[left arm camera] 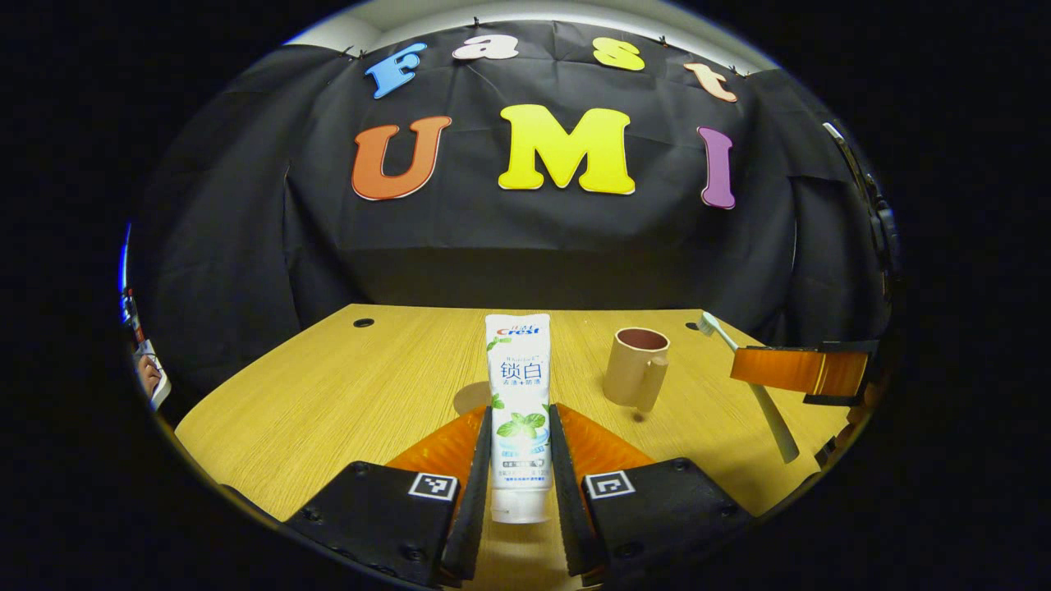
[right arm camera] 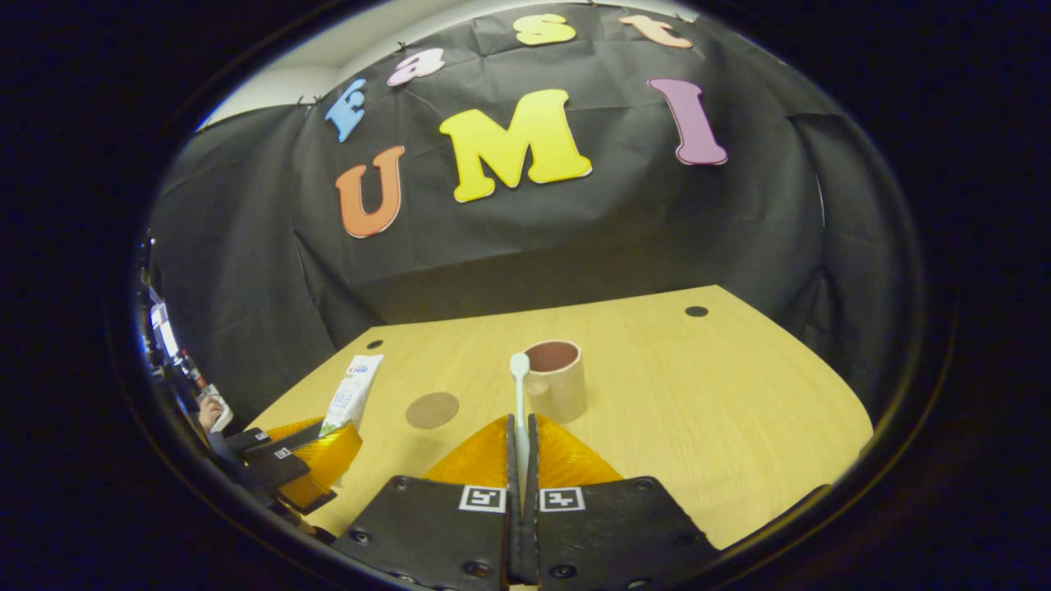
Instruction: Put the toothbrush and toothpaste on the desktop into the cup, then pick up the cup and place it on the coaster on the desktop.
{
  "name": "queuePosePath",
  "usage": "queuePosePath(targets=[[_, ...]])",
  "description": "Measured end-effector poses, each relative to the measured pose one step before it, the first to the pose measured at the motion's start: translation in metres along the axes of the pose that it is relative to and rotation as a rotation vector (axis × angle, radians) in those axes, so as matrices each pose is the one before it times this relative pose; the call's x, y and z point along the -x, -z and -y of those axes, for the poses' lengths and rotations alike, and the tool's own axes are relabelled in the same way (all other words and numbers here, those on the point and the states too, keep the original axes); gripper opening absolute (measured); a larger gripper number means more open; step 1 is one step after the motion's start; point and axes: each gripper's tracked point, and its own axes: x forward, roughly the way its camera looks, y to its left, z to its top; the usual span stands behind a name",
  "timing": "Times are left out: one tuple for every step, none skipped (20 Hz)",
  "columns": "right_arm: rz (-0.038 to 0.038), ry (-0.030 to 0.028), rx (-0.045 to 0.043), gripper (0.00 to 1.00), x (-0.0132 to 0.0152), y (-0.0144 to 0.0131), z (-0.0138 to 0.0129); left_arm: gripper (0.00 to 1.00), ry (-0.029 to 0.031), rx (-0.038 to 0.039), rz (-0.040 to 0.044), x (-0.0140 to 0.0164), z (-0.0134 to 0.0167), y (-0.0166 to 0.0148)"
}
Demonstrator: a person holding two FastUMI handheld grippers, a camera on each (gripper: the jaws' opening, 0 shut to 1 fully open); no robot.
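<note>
Right gripper view shows coaster (right arm camera: 432, 410) beside cup (right arm camera: 556, 380).

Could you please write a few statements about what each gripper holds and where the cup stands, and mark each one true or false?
1. The left gripper is shut on the toothpaste. True.
2. The right gripper is open, with nothing between its fingers. False: it is shut on the toothbrush.
3. The cup already stands on the coaster. False: it stands on the bare desktop, apart from the coaster.
4. The cup holds neither the toothbrush nor the toothpaste. True.
5. The cup lies on its side. False: it stands upright, opening upward.
</note>
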Motion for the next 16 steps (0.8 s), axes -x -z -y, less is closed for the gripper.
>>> queuePosePath(targets=[[0.01785,-0.00576,-0.00279,0.01,-0.00702,-0.01254,0.00013,0.42,0.00829,0.01169,0.00335,-0.00247,0.00237,-0.00552],[0.02088,-0.00752,-0.00461,0.0,-0.00802,-0.01247,-0.00073,0.42,0.00303,0.0058,0.00723,-0.00273,0.00057,-0.00647],[0.02181,-0.0112,-0.00256,0.0,-0.01079,-0.01312,-0.00179,0.42,-0.00018,0.00157,0.01068,-0.00187,0.00061,-0.00575],[0.01801,-0.01181,-0.00162,0.0,-0.01182,-0.01184,-0.00113,0.42,-0.0024,0.00245,0.01012,-0.00134,-0.00093,-0.00391],[0.01307,-0.01371,0.00099,0.0,-0.01283,-0.00863,-0.00187,0.43,-0.00113,0.00289,0.01184,-0.00082,-0.00037,-0.00395],[0.01551,-0.0094,0.00231,0.0,-0.01623,-0.00874,-0.00049,0.43,-0.00169,0.0044,0.00889,-0.00274,-0.00062,-0.00248],[0.01348,-0.00476,0.00574,0.0,-0.01523,-0.00803,0.00009,0.42,-0.00491,0.00419,0.00435,-0.00251,-0.00035,-0.00215],[0.00696,-0.00001,0.01041,0.0,-0.01602,-0.0044,0.0014,0.42,0.00044,0.00544,0.00065,-0.0017,0.00008,-0.00001],[0.00673,-0.00578,0.01247,0.0,-0.01372,-0.00352,0.00051,0.42,0.0053,0.00148,-0.00262,-0.00199,0.00083,0.00073],[0.00922,-0.00136,0.01354,0.01,-0.01513,-0.00135,0.00131,0.42,0.00472,0.00067,-0.00204,-0.00223,0.0011,0.00044],[0.00621,0.01513,0.0157,0.01,-0.01365,-0.00113,0.0056,0.42,0.00237,-0.00388,-0.00048,-0.00263,0.00076,0.00013],[0.00324,0.01294,0.00965,0.0,-0.01345,0.00204,0.00541,0.42,-0.003,-0.00465,0.00154,-0.00223,-0.0006,0.0001],[-0.00386,-0.00842,0.00214,0.01,-0.01093,0.00294,-0.00052,0.47,-0.00112,-0.00399,0.00105,-0.00315,-0.00078,0.0003],[-0.00542,-0.01063,-0.00247,0.01,-0.01008,0.0044,-0.00068,0.42,0.00067,-0.00017,0.00247,-0.00346,0.00045,-0.00135],[-0.00215,-0.00106,-0.00156,0.0,-0.00903,0.00373,0.00163,0.42,0.00308,0.00281,-0.00067,-0.00297,0.0013,0.00047],[-0.00142,0.00212,0.00519,0.01,-0.00727,0.00353,0.00151,0.42,0.00219,0.00193,-0.00338,-0.00294,0.00055,0.00328]])
